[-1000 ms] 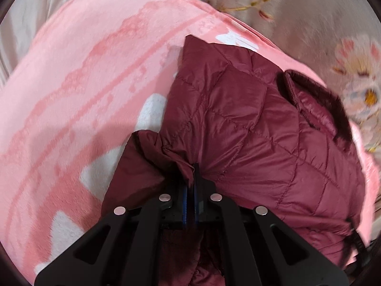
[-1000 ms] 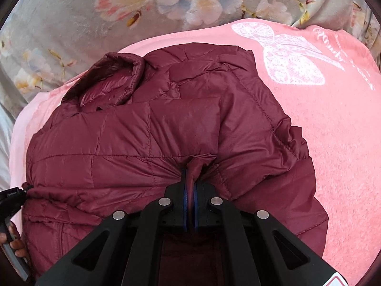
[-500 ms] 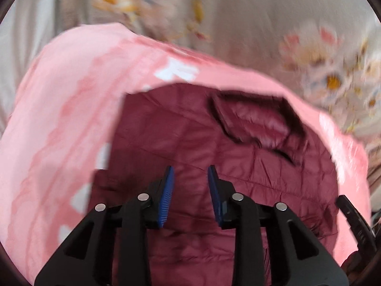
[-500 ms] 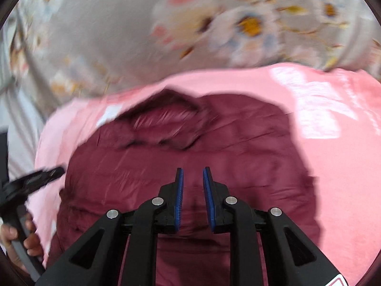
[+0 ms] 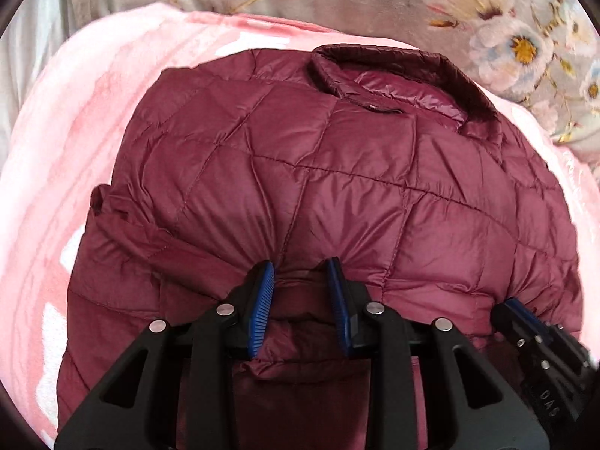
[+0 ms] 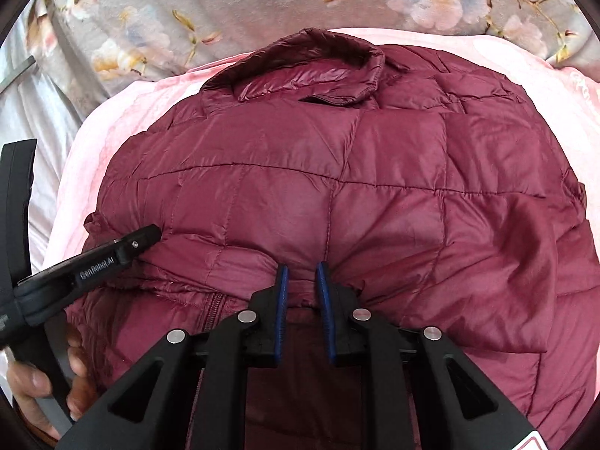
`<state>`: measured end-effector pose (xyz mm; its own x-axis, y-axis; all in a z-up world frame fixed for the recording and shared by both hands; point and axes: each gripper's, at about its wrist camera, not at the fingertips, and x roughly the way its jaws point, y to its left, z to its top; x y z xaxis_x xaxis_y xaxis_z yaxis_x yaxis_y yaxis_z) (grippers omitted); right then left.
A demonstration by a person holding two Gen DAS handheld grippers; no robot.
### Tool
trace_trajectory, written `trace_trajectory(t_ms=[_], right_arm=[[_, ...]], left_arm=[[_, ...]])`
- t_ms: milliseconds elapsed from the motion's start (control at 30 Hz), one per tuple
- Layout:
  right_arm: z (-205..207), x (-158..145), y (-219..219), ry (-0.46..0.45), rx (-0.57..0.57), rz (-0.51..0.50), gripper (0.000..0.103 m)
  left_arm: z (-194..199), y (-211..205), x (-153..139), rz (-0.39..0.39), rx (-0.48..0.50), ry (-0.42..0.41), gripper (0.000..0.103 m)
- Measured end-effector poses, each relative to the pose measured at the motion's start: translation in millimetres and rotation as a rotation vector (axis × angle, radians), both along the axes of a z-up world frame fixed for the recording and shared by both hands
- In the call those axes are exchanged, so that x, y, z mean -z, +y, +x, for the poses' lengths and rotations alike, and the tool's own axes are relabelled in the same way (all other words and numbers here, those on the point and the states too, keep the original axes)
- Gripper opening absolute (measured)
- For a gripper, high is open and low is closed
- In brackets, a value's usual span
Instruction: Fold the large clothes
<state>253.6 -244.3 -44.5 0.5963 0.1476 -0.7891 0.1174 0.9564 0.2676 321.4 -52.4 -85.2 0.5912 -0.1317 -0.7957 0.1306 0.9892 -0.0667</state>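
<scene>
A maroon quilted puffer jacket lies on a pink blanket, collar at the far side. It also shows in the right wrist view. My left gripper is open, its blue-padded fingers pressed into the jacket's near fold, fabric bulging between them. My right gripper is open the same way, a narrower gap over the near edge. The right gripper's tip shows at the lower right of the left view. The left gripper shows at the left of the right view.
The blanket lies on a grey floral bedspread, seen also behind the collar in the right wrist view. A hand holds the left gripper's handle at lower left.
Both grippers let go of the jacket folds they pinched a second ago, opened, lifted back, and now sit down on the jacket's near edge with jaws apart.
</scene>
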Motion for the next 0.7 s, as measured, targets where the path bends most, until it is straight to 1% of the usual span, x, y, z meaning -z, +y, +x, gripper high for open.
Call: trace_trajectory(t_ms=[100,167,267,700], right_arm=[[3.5,1.9,9.0,-0.014,0.001,-0.055,0.017],[4.0,1.7,14.9,-0.016,-0.001,-0.1,0.017],[4.1,1.5,19.2,-0.018,-0.003,-0.137,0.017],[3.3,2.1,17.2,-0.022,0.0,-0.112,0.017]], left_arm=[[-4.6,-6.8,3.6,0.042,-0.005,-0.047,0.028],[-6.1,-8.9,4.5,0.062,-0.01,-0.064,0.028],[-7.2,-11.3,5.6,0.079,-0.014,-0.083,0.028],[-10.0,-16.2,6.6,0.107,-0.017,-0.114,0.029]])
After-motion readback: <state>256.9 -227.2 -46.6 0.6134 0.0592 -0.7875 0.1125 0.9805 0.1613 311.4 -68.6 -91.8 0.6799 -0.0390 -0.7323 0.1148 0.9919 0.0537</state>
